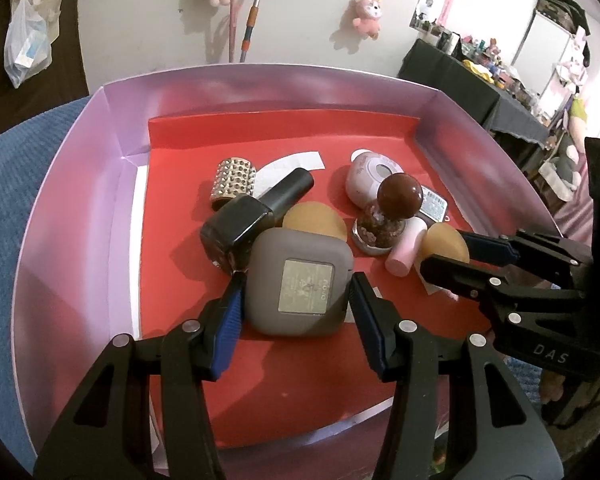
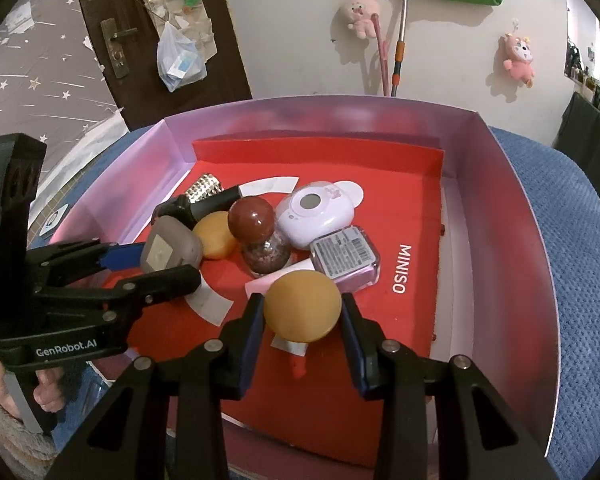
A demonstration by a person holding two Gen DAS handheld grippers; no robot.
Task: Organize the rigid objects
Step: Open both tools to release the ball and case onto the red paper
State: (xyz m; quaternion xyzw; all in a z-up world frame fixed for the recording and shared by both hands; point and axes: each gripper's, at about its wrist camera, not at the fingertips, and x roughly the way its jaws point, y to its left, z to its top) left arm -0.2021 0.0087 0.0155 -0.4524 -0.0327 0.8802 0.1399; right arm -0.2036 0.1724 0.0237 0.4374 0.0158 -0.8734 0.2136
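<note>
A pink box [image 1: 76, 184] with a red floor holds a pile of small objects. My left gripper [image 1: 296, 312] is open, with its jaws on either side of a grey rounded square case [image 1: 300, 280]; in the right wrist view the case [image 2: 168, 250] sits between its fingers. My right gripper [image 2: 302, 316] has its jaws against both sides of a tan disc [image 2: 302, 306], which also shows in the left wrist view [image 1: 446, 244]. A second tan disc [image 1: 312, 220], a dark square bottle [image 1: 240, 224], a studded metal cylinder [image 1: 234, 178] and a brown-topped jar [image 1: 384, 216] lie behind.
A lilac round device [image 2: 320, 214], a clear labelled box [image 2: 346, 258] and a pink tube [image 1: 406, 250] lie in the box. The box sits on a blue towel [image 2: 580, 240]. Plush toys hang on the wall behind.
</note>
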